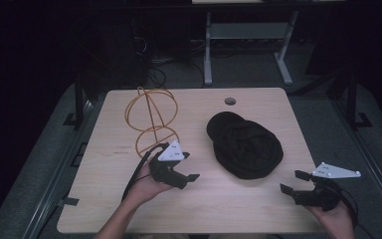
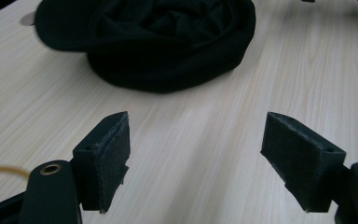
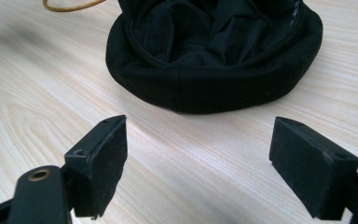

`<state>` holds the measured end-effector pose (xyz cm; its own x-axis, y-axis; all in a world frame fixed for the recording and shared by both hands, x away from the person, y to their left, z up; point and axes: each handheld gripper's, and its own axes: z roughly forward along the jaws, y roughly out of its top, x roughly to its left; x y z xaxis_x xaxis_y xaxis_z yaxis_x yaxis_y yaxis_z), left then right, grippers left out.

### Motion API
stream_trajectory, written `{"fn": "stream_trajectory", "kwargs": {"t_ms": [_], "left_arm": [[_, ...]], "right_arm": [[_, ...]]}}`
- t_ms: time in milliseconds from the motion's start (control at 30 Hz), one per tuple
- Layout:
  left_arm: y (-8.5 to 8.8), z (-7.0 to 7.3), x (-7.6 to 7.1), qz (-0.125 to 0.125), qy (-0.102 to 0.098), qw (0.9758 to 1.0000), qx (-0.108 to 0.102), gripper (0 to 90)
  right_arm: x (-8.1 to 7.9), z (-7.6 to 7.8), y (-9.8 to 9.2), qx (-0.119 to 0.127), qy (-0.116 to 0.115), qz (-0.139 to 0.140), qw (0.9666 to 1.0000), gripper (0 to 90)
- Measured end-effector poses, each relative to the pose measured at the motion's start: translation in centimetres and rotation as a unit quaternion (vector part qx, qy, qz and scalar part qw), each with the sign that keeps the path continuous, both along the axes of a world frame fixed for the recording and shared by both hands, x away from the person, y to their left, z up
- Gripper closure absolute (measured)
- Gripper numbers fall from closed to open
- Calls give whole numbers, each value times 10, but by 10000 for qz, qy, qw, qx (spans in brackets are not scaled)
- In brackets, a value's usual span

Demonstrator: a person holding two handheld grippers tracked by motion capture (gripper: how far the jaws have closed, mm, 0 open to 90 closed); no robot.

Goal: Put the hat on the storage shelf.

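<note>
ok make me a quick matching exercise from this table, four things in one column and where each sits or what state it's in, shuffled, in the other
Things:
1. black hat
2. orange wire stand
3. left gripper
4. round hole

Places or states:
A. in the tabletop near the far edge
B. upright, on the left part of the table
C. crumpled, lying opening up, right of centre
D. jaws open and empty, pointing toward the hat

Pairs: 1-C, 2-B, 3-D, 4-A

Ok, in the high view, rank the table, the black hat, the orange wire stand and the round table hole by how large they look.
1. table
2. black hat
3. orange wire stand, covering somewhat less area than the hat
4. round hole
</note>
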<state>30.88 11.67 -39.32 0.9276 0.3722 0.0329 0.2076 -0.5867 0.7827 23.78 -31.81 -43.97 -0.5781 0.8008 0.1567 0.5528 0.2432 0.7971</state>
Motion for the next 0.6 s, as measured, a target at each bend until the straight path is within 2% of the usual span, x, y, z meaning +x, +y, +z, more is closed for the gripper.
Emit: {"fn": "stream_trajectory", "kwargs": {"t_ms": [33, 333, 367, 433, 500, 600], "left_arm": [[0, 0, 0, 0, 0, 10000, 0, 231], [-47, 4, 20, -393, 64, 9991, 117, 229], [-47, 4, 20, -393, 64, 9991, 117, 230], [-60, 4, 25, -528, 65, 9984, 214, 230], [-64, 4, 26, -535, 70, 9983, 199, 231], [-81, 1, 31, -704, 68, 9969, 337, 231]], "right_arm": [[0, 0, 0, 0, 0, 0, 10000, 188], [0, 0, -1, 0, 0, 47, 10000, 187], [0, 0, -1, 0, 0, 47, 10000, 187], [0, 1, 0, -2, -3, 77, 10000, 187], [1, 0, 0, -4, -8, 90, 10000, 187], [1, 0, -1, 3, -6, 113, 9999, 187]]}}
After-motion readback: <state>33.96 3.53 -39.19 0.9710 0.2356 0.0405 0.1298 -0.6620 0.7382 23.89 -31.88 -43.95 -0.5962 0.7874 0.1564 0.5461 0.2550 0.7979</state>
